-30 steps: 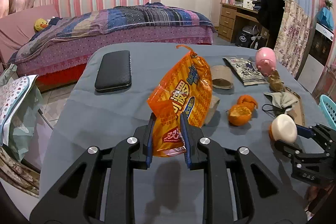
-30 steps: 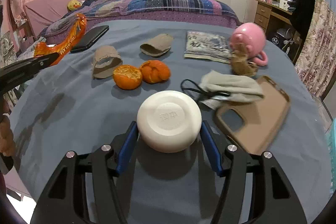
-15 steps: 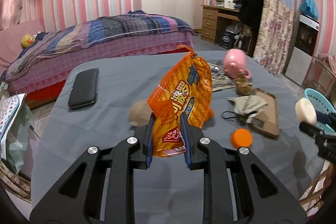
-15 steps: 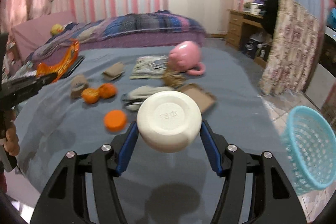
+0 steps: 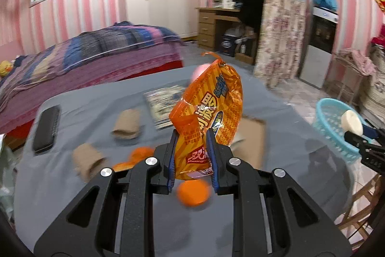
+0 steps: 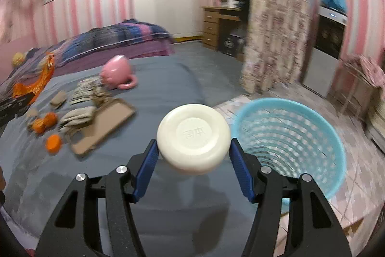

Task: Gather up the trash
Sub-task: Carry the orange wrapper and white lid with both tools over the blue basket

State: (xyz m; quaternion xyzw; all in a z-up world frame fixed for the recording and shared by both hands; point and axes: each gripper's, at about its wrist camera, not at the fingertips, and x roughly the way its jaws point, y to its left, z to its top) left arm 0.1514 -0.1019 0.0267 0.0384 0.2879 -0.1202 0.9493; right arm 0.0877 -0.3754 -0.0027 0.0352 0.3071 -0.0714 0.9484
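My left gripper [image 5: 190,158] is shut on an orange snack bag [image 5: 209,115], held upright above the grey table [image 5: 72,196]. My right gripper [image 6: 193,158] is shut on a white round lid [image 6: 193,137], held above the table's right edge beside a light blue basket [image 6: 288,136] on the floor. The right gripper with the lid [image 5: 351,123] shows at the right of the left wrist view, over the basket [image 5: 329,127]. Orange peels [image 6: 43,123], an orange cap [image 5: 193,193], cardboard tubes [image 5: 127,124] and a crumpled mask [image 6: 77,115] lie on the table.
A black case [image 5: 47,129], a printed packet [image 5: 163,102], a pink mug [image 6: 118,72] and a brown phone case [image 6: 105,124] lie on the table. A bed [image 5: 96,52] stands behind, a desk [image 5: 216,25] and a floral curtain [image 5: 279,40] to the right.
Both grippers swung to the right with their loads. The right gripper now holds the lid next to the blue basket; the basket has come into the left wrist view.
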